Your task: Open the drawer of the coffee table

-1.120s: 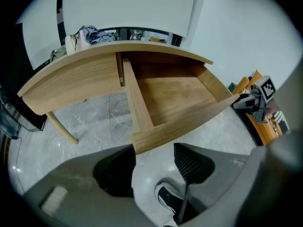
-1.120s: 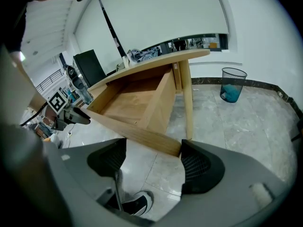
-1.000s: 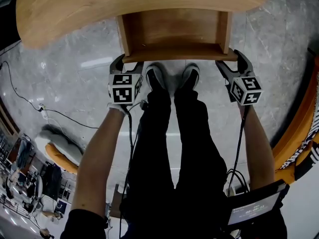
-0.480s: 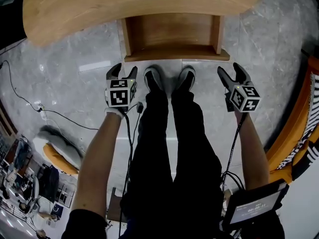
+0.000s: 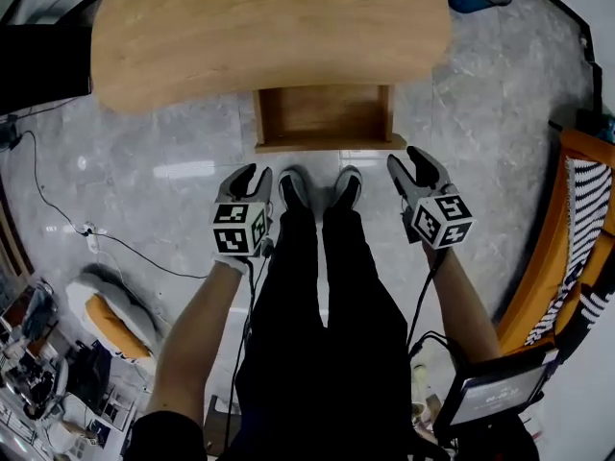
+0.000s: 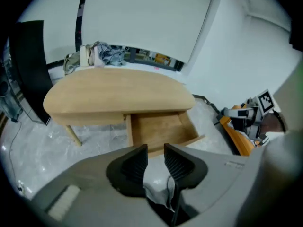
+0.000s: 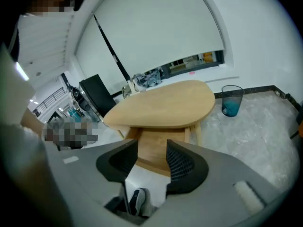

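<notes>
The drawer (image 5: 325, 115) stands pulled out from under the coffee table (image 5: 269, 27), so the task looks done, while the left gripper (image 5: 252, 174) and the right gripper (image 5: 407, 158) (jaws just closing to half open, nothing between them) hang clear of it.

A workroom dressed as a lounge: a wooden coffee table (image 5: 269, 36) on a grey stone floor (image 5: 500, 161), loose cables (image 5: 152, 257), a screen (image 5: 495, 392), cluttered gear (image 5: 38, 373), bare white walls (image 6: 142, 18).
</notes>
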